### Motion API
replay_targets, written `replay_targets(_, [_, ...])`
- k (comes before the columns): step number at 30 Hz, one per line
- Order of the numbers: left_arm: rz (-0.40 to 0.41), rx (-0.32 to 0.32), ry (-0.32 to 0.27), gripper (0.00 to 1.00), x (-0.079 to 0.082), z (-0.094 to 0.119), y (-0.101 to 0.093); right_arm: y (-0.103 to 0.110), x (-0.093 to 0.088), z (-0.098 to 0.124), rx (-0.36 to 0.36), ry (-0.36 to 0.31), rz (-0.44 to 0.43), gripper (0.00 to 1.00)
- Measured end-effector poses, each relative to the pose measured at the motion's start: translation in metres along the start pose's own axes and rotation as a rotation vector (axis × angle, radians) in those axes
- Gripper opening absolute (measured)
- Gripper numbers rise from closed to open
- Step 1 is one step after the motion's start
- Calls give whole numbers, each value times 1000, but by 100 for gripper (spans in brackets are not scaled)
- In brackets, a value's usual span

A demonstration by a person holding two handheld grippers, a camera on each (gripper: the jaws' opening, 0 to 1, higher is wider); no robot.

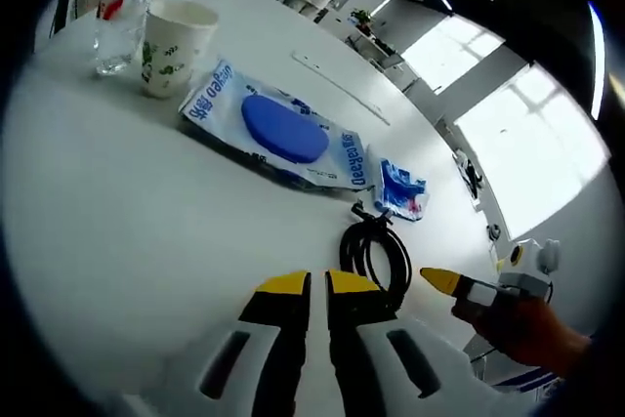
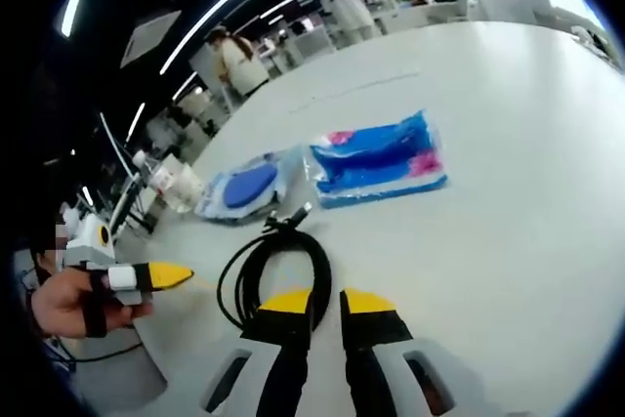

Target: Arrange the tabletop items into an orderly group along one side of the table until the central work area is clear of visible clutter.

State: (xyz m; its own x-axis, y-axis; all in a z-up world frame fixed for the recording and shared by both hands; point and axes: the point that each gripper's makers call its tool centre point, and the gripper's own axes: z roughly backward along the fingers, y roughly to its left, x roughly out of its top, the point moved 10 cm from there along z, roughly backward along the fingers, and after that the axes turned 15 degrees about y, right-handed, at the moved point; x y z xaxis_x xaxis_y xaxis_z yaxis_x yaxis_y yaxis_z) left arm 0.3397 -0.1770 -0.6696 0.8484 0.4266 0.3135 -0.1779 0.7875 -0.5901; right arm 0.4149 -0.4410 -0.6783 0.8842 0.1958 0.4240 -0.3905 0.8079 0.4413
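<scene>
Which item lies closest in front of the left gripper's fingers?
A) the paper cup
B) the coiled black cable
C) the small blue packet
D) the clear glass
B: in the left gripper view the coiled black cable lies just past the fingers, while the paper cup stands far across the table.

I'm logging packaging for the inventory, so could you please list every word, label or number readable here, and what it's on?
Blue-and-white pouch: white lettering along both ends, too blurred to read reliably.
Small blue packet: pink and white print, unreadable.
Paper cup: green leaf pattern, no legible words.
Clear container behind it: red label, unreadable.
Black coiled cable: no markings visible.
</scene>
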Motion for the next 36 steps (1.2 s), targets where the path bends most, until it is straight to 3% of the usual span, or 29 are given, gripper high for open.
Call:
replay_targets(7, [-98, 55, -23, 4, -2, 30, 22, 7, -6, 7, -13, -14, 28, 8])
replay_targets(16, [-199, 101, -66, 8, 0, 68, 41, 23, -14, 18, -22, 8, 216, 14])
replay_targets(27, [-387, 165, -143, 25, 11, 117, 53, 40, -16, 41, 20, -34, 349, 40])
replay_targets(36, [-438, 146, -187, 42, 14, 147, 53, 43, -16, 63, 24, -50, 381, 52])
